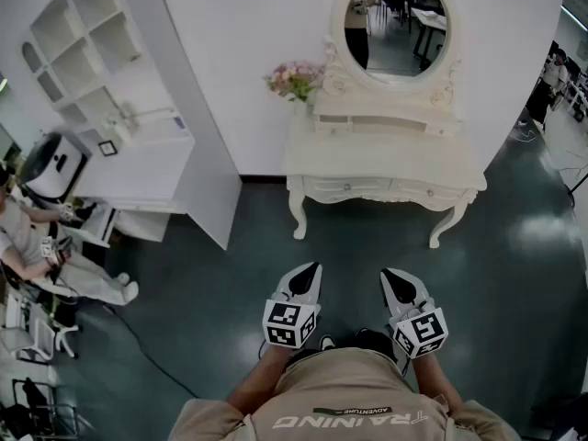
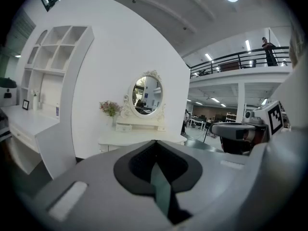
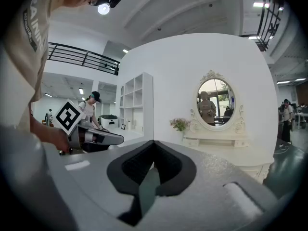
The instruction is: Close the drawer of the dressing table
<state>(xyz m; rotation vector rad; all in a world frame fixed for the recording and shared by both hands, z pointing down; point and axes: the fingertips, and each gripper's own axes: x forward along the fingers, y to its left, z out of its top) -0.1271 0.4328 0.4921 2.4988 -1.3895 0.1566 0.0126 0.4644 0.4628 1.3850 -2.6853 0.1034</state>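
Drawer (image 1: 347, 188) — seemingly flush — far beyond left gripper (image 1: 315, 267), right gripper (image 1: 386, 273)

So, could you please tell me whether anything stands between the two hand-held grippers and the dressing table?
Nothing visible does. In the head view, only bare dark floor lies between the left hand-held gripper, the right hand-held gripper and the dressing table. The white shelf unit stands off to the left, clear of that path.

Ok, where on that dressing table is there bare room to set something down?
The front strip of the dressing table top, between the low shelf under the mirror and the front edge, looks bare across its width. The back left corner is crowded by the flowers.
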